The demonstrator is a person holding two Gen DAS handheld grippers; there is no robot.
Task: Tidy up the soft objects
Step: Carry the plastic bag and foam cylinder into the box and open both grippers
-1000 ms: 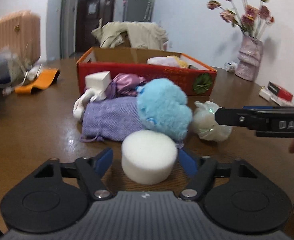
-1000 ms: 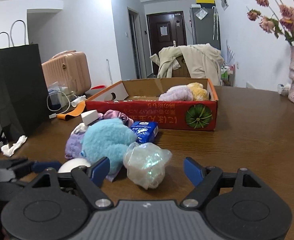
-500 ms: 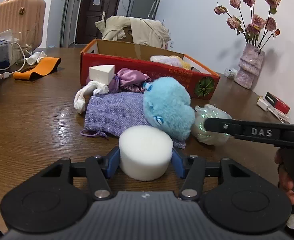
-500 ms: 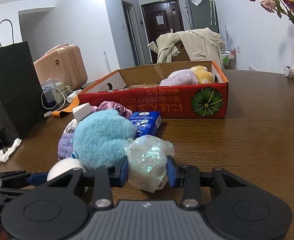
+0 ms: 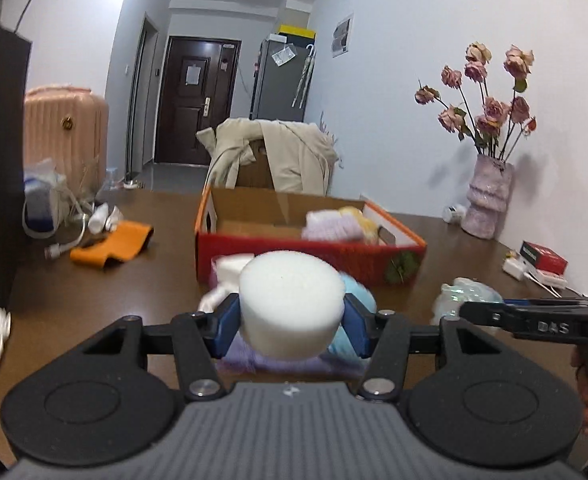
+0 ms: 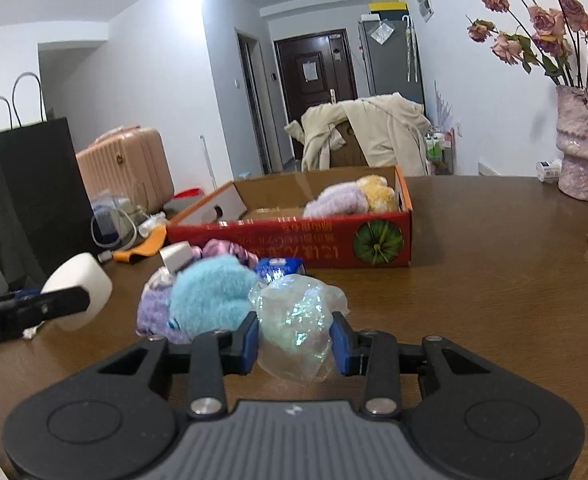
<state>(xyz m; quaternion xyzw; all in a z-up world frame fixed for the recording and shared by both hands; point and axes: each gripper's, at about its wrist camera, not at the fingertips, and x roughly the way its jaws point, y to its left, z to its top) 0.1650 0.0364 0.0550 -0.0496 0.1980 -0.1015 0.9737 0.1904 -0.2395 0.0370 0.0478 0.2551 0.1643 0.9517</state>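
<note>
My left gripper [image 5: 290, 326] is shut on a white round sponge [image 5: 290, 300] and holds it above the table; the sponge also shows in the right wrist view [image 6: 80, 290]. My right gripper [image 6: 296, 338] is shut on a shiny crumpled plastic ball [image 6: 296, 324], lifted a little. A blue plush toy [image 6: 212, 294], a purple knit pouch [image 6: 152, 314], a white wedge sponge [image 6: 176, 256] and a blue tissue pack [image 6: 280, 268] lie in a pile. The red cardboard box [image 6: 314, 242] behind holds a purple and a yellow plush [image 6: 350, 200].
A pink vase of flowers [image 6: 580, 144] stands at the far right by the wall. An orange strap [image 5: 112, 244] and cables lie at the left. A black paper bag [image 6: 30, 200] stands at the left edge. A red packet [image 5: 544, 256] lies at the right.
Both grippers closed on their objects, then rose: the left lifted the white sponge off the table, the right lifted the plastic ball. Both views now tilt upward.
</note>
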